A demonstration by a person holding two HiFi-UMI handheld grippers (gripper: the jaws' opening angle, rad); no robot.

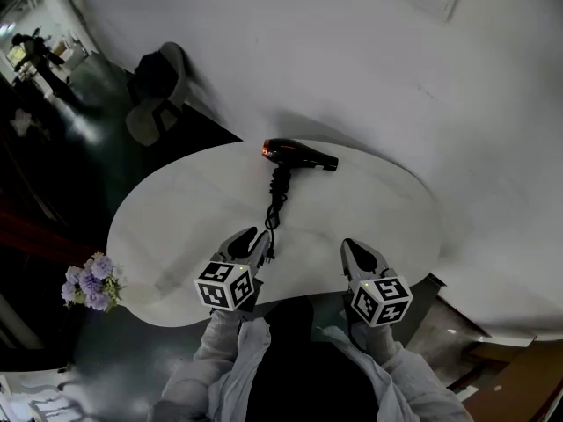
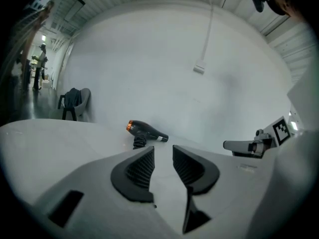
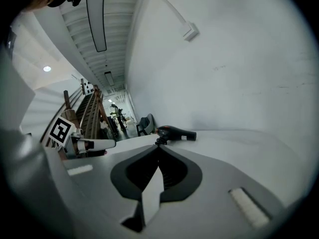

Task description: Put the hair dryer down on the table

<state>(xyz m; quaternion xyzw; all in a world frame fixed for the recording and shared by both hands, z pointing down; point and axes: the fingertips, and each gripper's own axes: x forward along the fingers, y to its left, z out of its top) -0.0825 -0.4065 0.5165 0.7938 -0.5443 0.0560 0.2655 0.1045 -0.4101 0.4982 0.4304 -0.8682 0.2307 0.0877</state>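
The left gripper (image 2: 163, 151) has its jaws a little apart, a narrow gap between the ribbed pads (image 2: 141, 168), and nothing in that gap but bare table. The right gripper (image 3: 158, 148) has its jaws together at the tips and holds nothing. In the head view both grippers hang over the near edge of the table (image 1: 176, 209), the left gripper (image 1: 255, 236) and the right gripper (image 1: 350, 246) side by side and apart, each pointing away from the person, whose grey sleeves (image 1: 230, 359) show below them. The dryer (image 1: 299, 155) lies on its side at the far edge of the table, close to the wall (image 1: 352, 60), well apart from both grippers; it is black, with an orange glow at its left end, and its nozzle points right. Its cord (image 1: 276, 202) runs in coils from the dryer toward the near edge, and its end lies just beside the left gripper's tips; whether it touches them I cannot tell. Both gripper views show the dryer (image 2: 144, 130) (image 3: 175, 132) lying ahead of the jaws on the white top. A bunch of purple flowers (image 1: 90, 282) stands by the table's left edge. A chair (image 1: 158, 86) with dark cloth over it stands farther back on the left, near the wall.
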